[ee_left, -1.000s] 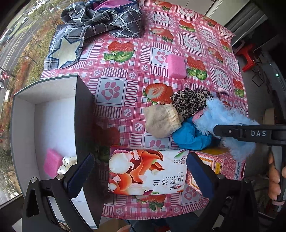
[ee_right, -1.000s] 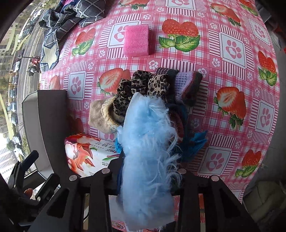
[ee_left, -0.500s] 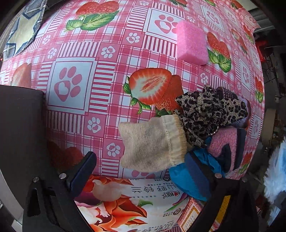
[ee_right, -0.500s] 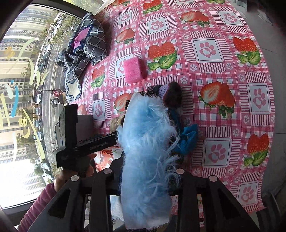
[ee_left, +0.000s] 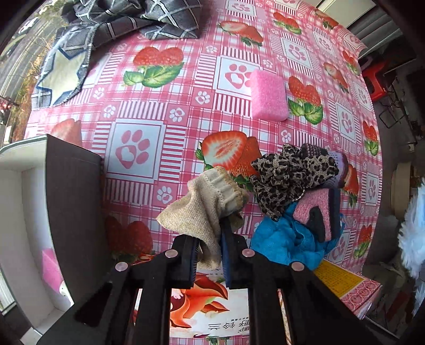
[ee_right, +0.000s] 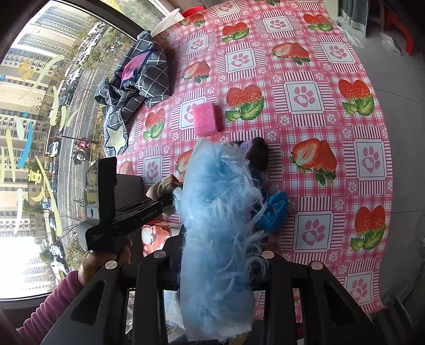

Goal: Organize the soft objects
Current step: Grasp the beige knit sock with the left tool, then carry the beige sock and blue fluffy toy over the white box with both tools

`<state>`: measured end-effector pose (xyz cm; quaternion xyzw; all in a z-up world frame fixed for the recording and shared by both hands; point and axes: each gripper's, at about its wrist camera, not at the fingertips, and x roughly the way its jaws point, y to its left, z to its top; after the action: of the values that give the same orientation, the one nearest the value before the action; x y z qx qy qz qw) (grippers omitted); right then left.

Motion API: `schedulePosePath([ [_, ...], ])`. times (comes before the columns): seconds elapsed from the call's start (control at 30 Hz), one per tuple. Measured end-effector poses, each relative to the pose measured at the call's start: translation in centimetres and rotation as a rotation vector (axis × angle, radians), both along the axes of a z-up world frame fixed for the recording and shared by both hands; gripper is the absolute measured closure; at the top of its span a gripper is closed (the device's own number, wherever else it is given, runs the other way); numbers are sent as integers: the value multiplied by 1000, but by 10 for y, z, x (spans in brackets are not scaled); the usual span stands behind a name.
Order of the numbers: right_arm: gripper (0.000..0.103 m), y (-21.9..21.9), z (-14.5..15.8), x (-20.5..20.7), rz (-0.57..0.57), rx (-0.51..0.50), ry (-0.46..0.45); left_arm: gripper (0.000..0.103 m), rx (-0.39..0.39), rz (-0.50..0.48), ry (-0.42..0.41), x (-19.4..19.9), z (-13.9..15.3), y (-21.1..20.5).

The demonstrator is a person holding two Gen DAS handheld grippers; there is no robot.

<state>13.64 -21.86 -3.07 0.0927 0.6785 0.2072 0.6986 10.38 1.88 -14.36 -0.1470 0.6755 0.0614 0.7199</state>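
My left gripper (ee_left: 208,246) is shut on a beige sock (ee_left: 204,204) and holds it just above the table, beside a pile of a leopard-print cloth (ee_left: 289,172), a pink-and-black sock (ee_left: 316,212) and a blue cloth (ee_left: 284,244). My right gripper (ee_right: 216,262) is shut on a fluffy light-blue cloth (ee_right: 217,225) and holds it up over the table's near side. The left gripper (ee_right: 159,204) with the beige sock also shows in the right wrist view. A pink sponge (ee_left: 268,95) lies farther back.
A box with dark outer walls and white inside (ee_left: 71,212) stands at the left and holds a pink sponge (ee_left: 50,268). A tissue pack (ee_left: 209,307) and a red-yellow carton (ee_left: 348,286) lie near. A checked grey blanket (ee_left: 127,24) lies at the far left of the strawberry tablecloth (ee_left: 164,132).
My left gripper came down to the pile, closed on the beige sock and lifted its end. My right gripper rose and drew back with the fluffy blue cloth.
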Motion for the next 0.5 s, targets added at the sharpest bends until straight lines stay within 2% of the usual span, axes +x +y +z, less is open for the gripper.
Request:
schedulePosePath([
  [0.3, 70, 26, 29, -15, 55, -30, -95, 87, 155, -20, -188, -34, 88, 10],
  [0.5, 70, 33, 44, -31, 65, -52, -134, 87, 173, -68, -229, -58, 121, -3],
])
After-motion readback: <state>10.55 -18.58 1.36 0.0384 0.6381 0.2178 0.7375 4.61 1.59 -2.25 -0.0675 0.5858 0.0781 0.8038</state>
